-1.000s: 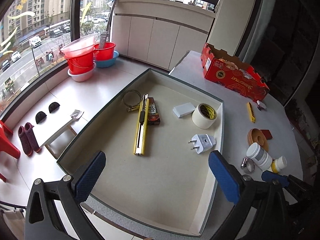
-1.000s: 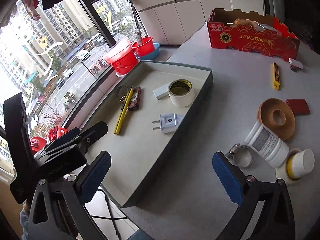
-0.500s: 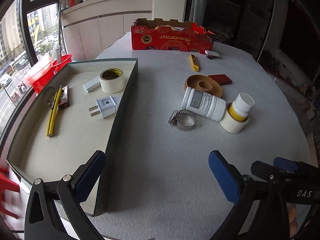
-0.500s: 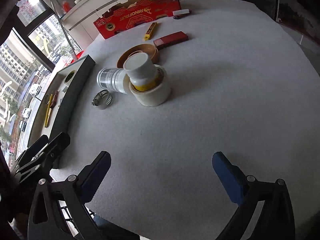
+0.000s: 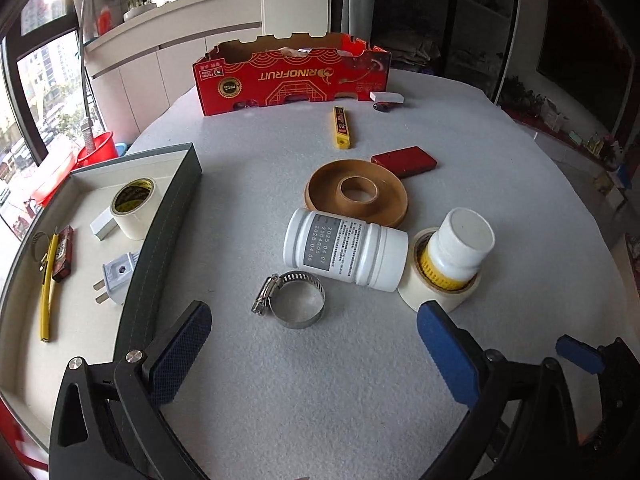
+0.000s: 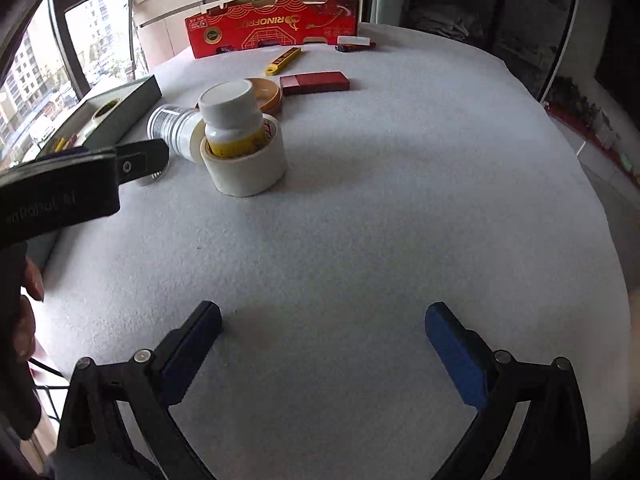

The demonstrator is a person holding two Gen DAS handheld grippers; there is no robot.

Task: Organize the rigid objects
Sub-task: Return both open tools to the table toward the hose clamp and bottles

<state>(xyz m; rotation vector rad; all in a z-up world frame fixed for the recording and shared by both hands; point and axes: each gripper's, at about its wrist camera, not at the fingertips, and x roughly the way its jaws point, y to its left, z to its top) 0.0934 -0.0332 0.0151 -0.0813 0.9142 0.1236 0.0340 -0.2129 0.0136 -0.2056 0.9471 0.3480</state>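
My left gripper (image 5: 314, 332) is open just above the grey table, with a metal hose clamp (image 5: 294, 300) lying right in front of its fingertips. Beyond the clamp a white bottle (image 5: 346, 254) lies on its side. To the right a small yellow-labelled bottle (image 5: 460, 256) stands upright inside a white tape roll (image 5: 436, 292). The grey tray (image 5: 176, 208) at left holds a tape roll (image 5: 132, 208), a plug (image 5: 118, 278) and a yellow knife (image 5: 48, 280). My right gripper (image 6: 323, 320) is open over bare table, well short of the small bottle (image 6: 232, 120).
A brown ring (image 5: 356, 192), a flat red box (image 5: 404, 160) and a yellow cutter (image 5: 342, 126) lie farther back. A red cardboard box (image 5: 292, 76) stands at the far edge. The left gripper's body (image 6: 60, 196) and a hand (image 6: 28, 292) fill the right view's left side.
The left view has swung from over the tray to the table and closed in on the hose clamp and white bottle. The right gripper has turned rightward over bare table. Both stay open.
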